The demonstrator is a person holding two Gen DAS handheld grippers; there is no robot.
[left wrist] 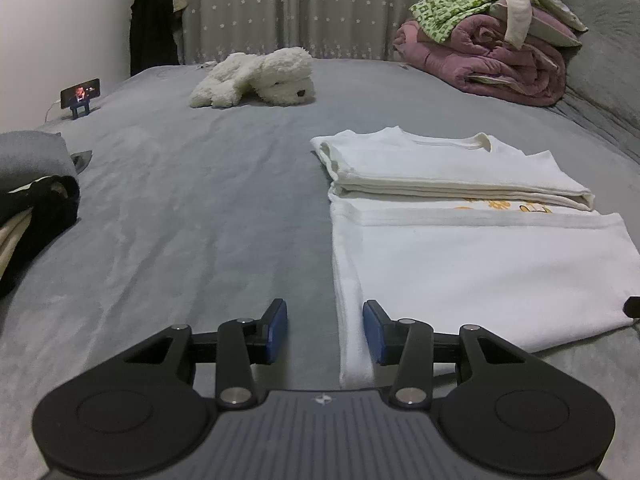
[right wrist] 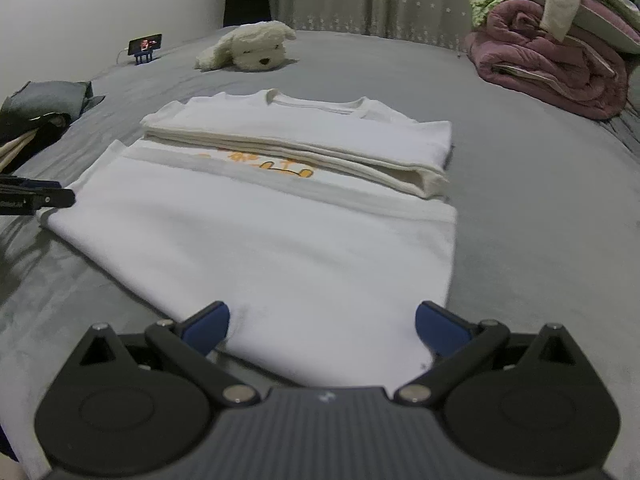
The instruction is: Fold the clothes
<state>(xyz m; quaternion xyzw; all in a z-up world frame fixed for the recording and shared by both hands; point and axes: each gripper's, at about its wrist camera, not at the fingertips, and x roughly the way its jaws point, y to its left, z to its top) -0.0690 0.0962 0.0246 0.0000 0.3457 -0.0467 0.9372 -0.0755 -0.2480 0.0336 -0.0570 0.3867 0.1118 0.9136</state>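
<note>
- The bed (left wrist: 180,208) is covered in a soft, grey, velvety sheet with faint brush marks in its nap.
- A fluffy white toy dog (left wrist: 260,78) lies flat near the far edge, in front of a star-patterned curtain (left wrist: 280,4).
- A rolled mauve quilt (left wrist: 488,60) with loose clothes heaped on top sits at the far right; a dark pile of clothes (left wrist: 32,200) lies at the left edge.
- A small phone (left wrist: 80,94) stands lit on a stand by the wall.
- The white T-shirt (right wrist: 280,240) lies flat on the bed, smooth, its near part a broad rectangle; its collar end is folded into a thick layered band across the far part, with an orange print (right wrist: 260,164) peeking out beneath.
- The left gripper (left wrist: 325,330) sits low at the shirt's near left corner, jaws spread, one blue pad on each side of the shirt's edge, gripping nothing.
- The right gripper (right wrist: 322,326) hovers low over the near hem, jaws spread wide, holding nothing.
</note>
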